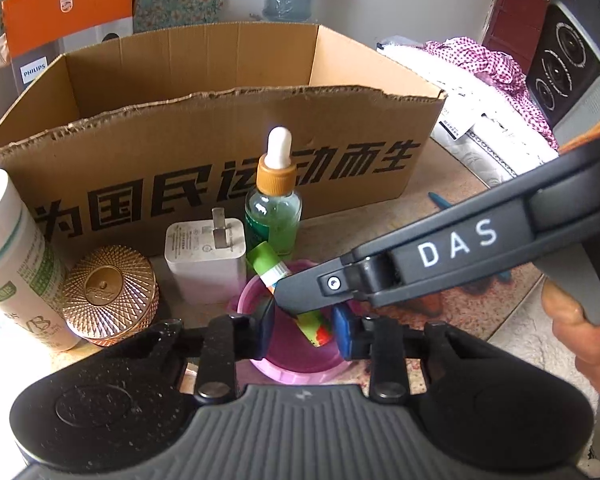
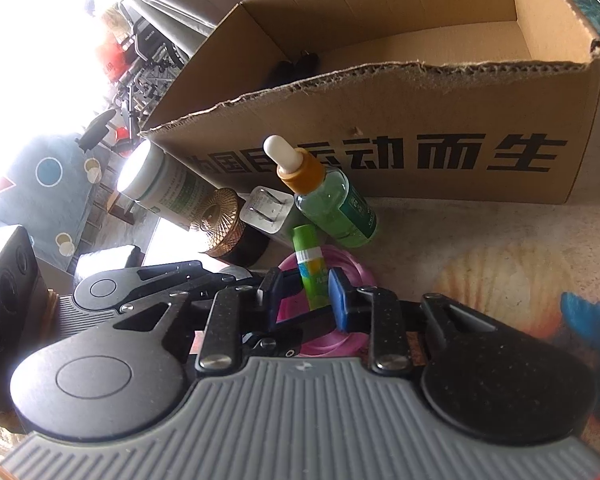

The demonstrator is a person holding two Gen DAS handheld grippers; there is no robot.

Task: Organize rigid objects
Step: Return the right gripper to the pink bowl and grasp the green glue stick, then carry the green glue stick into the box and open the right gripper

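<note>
**Left wrist view.** The task's thing in hand is a small green stick tube (image 1: 265, 259). It lies slanted in a shallow pink plastic lid (image 1: 300, 372) on the bench, just in front of the cardboard box (image 1: 220, 128). Close behind it are a dropper bottle (image 1: 274, 216) and a white charger plug (image 1: 206, 256).

The tube looks light, stiff and smooth, so it is likely to roll or skid inside the lid. The best hold is probably across its round body near the middle, not on the cap. The dropper bottle looks like glass and could tip if knocked.

The left gripper (image 1: 304, 326) points steeply down into the lid. Its jaws stand apart on either side of the tube's lower end, with a gap showing on both sides. The right gripper (image 1: 282, 294), held by a hand (image 1: 580, 332), reaches in from the right edge and covers the tube's middle.

**Right wrist view.** The right gripper (image 2: 306, 300) slants down, and the tube (image 2: 310, 276) rises between its jaws. The blue pad lies against the tube. A sliver of pink shows beside the other pad, so the jaws look narrowly apart rather than clamped.
</note>
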